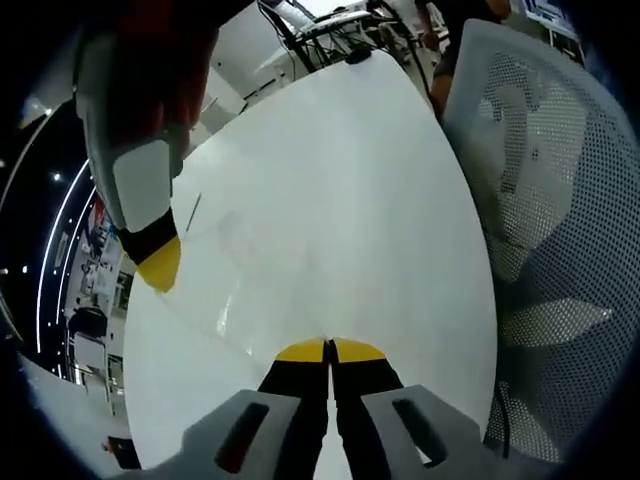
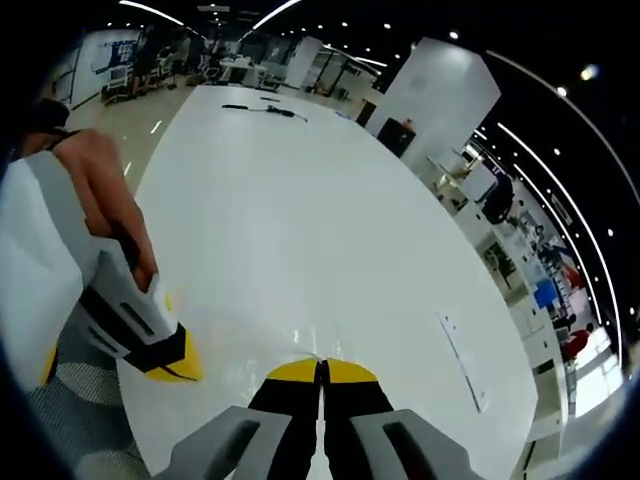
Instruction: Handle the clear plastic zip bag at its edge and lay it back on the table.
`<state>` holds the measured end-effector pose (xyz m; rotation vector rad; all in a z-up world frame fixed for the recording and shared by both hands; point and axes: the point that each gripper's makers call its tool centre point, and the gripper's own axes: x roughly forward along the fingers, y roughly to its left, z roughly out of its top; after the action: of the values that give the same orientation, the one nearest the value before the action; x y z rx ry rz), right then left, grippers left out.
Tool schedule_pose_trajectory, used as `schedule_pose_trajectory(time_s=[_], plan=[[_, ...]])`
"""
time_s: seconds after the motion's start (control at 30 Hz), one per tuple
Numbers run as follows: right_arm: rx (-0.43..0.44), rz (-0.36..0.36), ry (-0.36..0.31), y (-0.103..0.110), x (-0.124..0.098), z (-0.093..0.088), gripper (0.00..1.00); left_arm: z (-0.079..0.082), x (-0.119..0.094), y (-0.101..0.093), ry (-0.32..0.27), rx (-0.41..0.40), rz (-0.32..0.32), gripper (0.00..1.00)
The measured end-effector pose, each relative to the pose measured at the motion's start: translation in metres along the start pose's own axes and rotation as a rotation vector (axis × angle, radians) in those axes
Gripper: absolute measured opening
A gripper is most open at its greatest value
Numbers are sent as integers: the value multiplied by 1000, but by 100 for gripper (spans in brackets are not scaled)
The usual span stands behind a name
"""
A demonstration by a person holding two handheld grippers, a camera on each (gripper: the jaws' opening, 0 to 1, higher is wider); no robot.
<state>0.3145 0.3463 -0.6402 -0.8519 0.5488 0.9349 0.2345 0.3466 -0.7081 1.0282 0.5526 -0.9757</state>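
The clear plastic zip bag (image 1: 235,285) is a faint, creased film over the white table (image 1: 350,150), with one edge stretched between the two grippers. In the left gripper view, my left gripper (image 1: 328,350) has its yellow tips pressed together where that edge ends. The right gripper (image 1: 160,265), held by a hand, comes in from the upper left and meets the edge's other end. In the right gripper view, my right gripper (image 2: 320,371) is shut, with glints of the bag (image 2: 300,338) just above its tips. The left gripper (image 2: 178,364) sits close beside it over the table (image 2: 300,200).
A white mesh chair (image 1: 545,200) stands against the table's right side. A narrow clear strip (image 2: 462,362) lies on the table to the right. Dark cables (image 2: 265,110) lie at the table's far end. A person (image 1: 450,40) stands beyond the table, among office furniture.
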Motion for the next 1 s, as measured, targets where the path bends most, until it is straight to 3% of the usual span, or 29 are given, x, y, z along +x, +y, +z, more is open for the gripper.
schedule_pose_trajectory(time_s=[0.43,1.0], plan=[[-3,12,-6,4,-3,3,0,-3,-1,-1,6,-8,-3,0],[-80,86,-17,24,0,0,0,-12,-5,2,18,-87,17,0]])
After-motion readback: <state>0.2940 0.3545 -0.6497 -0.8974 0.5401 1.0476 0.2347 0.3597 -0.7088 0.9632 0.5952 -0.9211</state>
